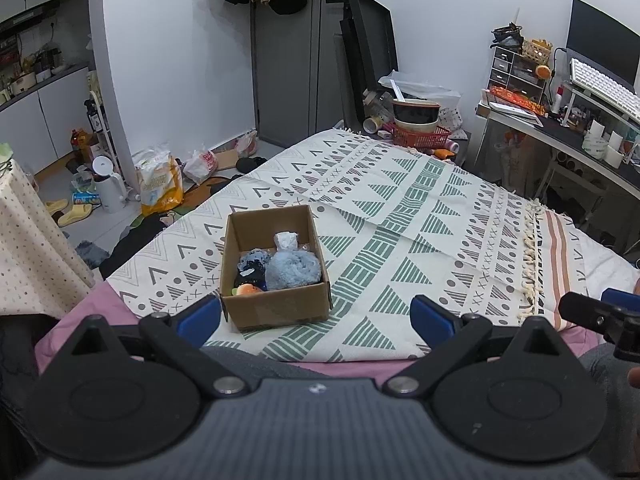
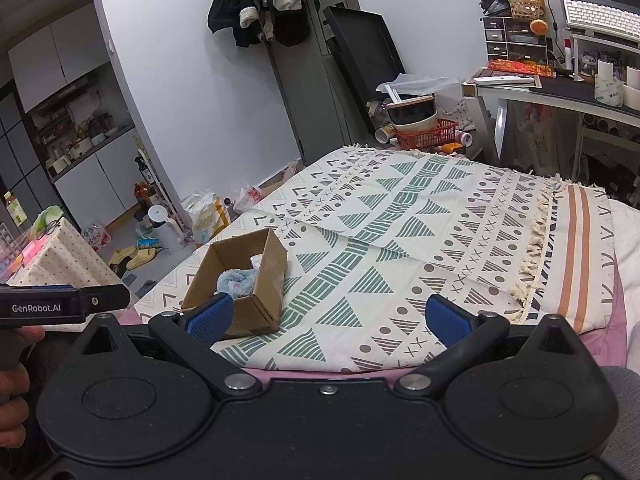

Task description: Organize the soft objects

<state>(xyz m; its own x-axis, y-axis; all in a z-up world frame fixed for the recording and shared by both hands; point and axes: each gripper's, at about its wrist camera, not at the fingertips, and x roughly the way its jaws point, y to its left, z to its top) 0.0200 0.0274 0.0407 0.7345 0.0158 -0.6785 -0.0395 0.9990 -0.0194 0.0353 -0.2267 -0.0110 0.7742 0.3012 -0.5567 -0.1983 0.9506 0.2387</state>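
Cardboard box (image 1: 276,280) sat on patterned bedspread (image 1: 400,216), holding fluffy blue plush (image 1: 294,268), dark plush (image 1: 250,270), orange toy (image 1: 246,290). Contents judged light, compressible; pinch mid-body. Left gripper (image 1: 316,316), right gripper (image 2: 328,318): spread wide, empty.

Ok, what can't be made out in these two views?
- Right wrist: cardboard box contents, mostly hidden by its walls; only the blue fluffy item shows.
- Left wrist: dark toy and orange item, details too small.
- Left wrist: right tongs, cut off by the frame edge.
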